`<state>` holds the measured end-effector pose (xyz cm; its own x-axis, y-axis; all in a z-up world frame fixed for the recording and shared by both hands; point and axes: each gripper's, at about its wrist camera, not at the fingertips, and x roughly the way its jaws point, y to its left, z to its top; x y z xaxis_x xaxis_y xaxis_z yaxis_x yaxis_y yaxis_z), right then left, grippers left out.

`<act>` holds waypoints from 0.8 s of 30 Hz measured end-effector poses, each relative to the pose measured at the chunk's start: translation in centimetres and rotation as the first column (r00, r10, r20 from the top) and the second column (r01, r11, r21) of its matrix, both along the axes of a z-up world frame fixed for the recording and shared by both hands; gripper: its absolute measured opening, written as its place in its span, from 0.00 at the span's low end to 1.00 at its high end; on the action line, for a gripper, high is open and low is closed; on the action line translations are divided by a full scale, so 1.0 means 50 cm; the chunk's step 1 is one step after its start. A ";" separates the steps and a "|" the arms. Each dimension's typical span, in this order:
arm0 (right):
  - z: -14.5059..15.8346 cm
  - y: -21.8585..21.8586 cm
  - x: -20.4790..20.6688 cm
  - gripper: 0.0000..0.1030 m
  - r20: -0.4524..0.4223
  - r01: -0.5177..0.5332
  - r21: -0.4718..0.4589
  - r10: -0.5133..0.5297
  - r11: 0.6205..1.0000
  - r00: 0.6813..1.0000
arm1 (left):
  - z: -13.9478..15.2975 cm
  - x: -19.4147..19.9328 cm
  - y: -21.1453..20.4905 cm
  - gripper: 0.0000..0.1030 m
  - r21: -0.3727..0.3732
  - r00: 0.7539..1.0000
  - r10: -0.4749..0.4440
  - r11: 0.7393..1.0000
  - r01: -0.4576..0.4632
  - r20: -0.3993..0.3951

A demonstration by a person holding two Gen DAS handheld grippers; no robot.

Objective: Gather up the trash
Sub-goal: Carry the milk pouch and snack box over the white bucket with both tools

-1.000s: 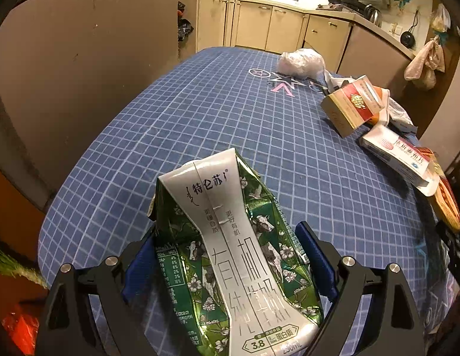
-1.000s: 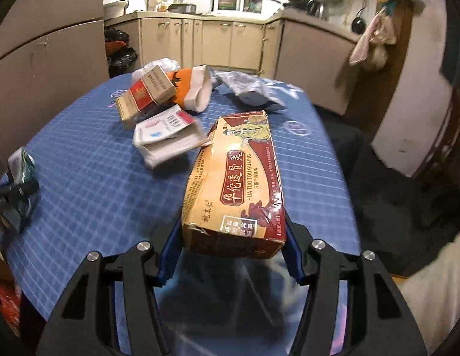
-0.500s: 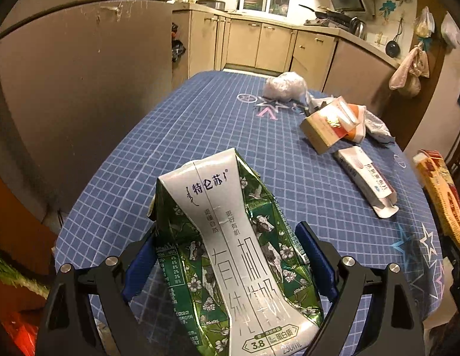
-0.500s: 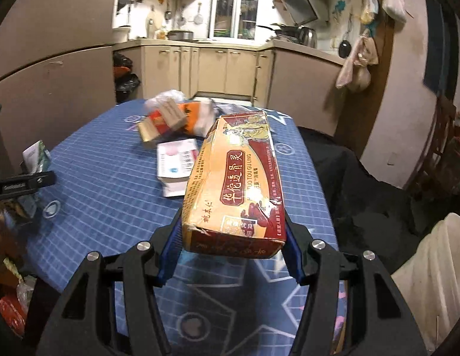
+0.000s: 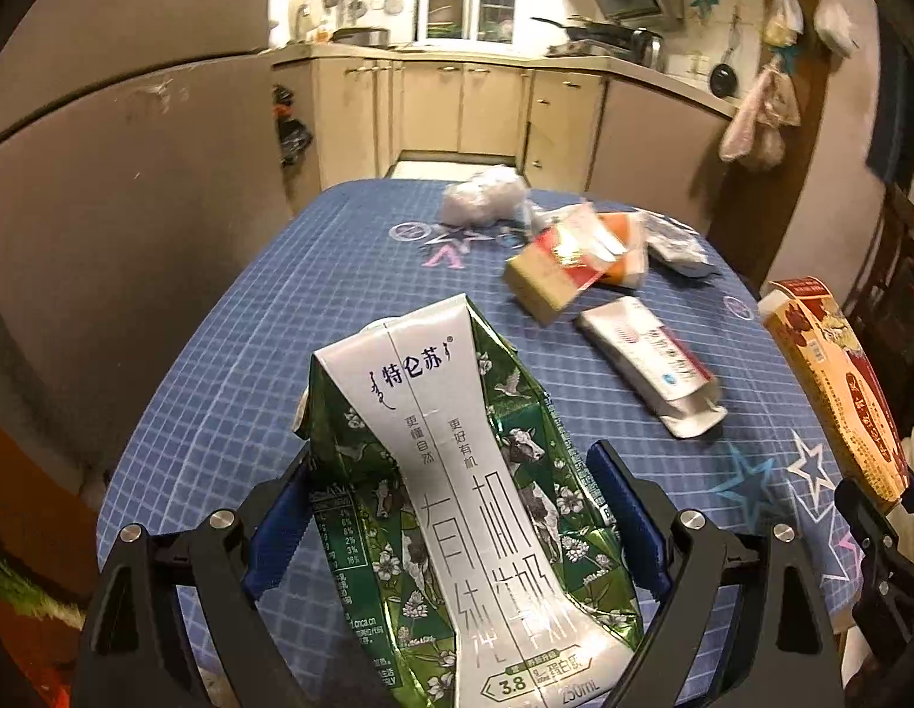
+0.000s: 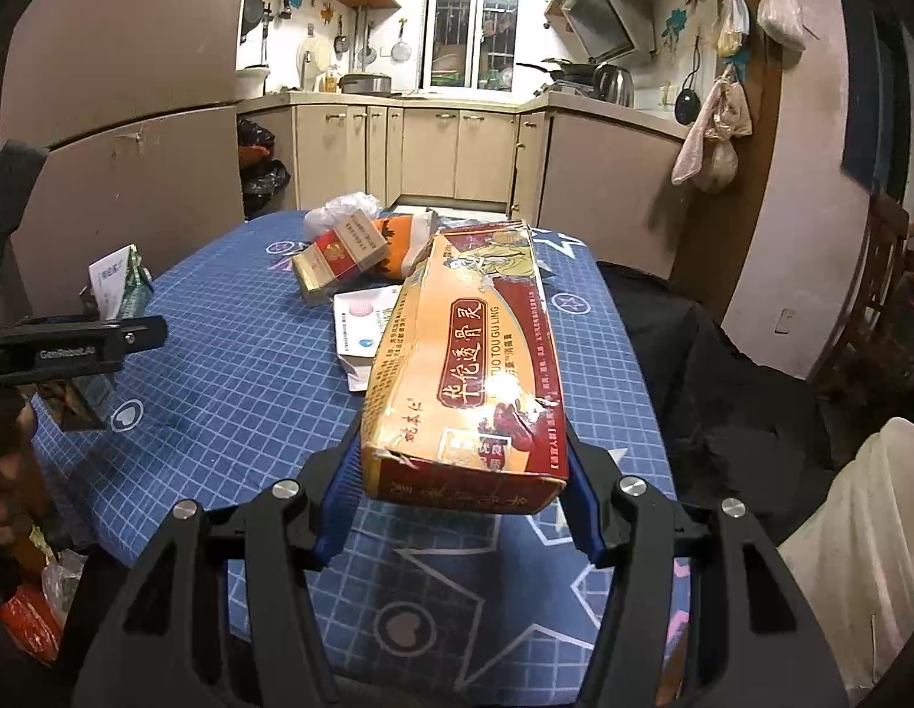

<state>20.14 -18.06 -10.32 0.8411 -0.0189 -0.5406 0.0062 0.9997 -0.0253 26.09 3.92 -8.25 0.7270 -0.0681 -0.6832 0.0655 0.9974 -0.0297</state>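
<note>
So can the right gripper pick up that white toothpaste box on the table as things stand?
Probably not yet. The right gripper is already shut on the long yellow-and-red box, so its jaws are full. The white toothpaste box lies flat on the blue tablecloth, uncovered on top.

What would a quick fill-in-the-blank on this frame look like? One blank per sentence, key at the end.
1. The left tool is shut on a crushed green and white ____ carton.
2. The right tool grips a long ____ and red box.
3. The toothpaste box lies on the blue ____ tablecloth.

Missing words: milk; yellow; checked
</note>
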 end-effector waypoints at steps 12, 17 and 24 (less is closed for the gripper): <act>0.045 -0.100 -0.068 0.54 0.060 0.134 0.020 -0.135 0.991 0.989 | 0.033 -0.003 -0.185 0.86 0.055 0.980 -0.187 0.982 0.183 0.067; 0.067 -0.167 -0.111 0.54 0.085 0.219 0.037 -0.221 0.975 0.972 | 0.047 -0.014 -0.277 0.86 0.082 0.957 -0.271 0.961 0.264 0.100; 0.095 -0.256 -0.181 0.54 0.123 0.345 0.038 -0.346 0.938 0.930 | 0.062 -0.036 -0.410 0.86 0.110 0.910 -0.394 0.918 0.382 0.130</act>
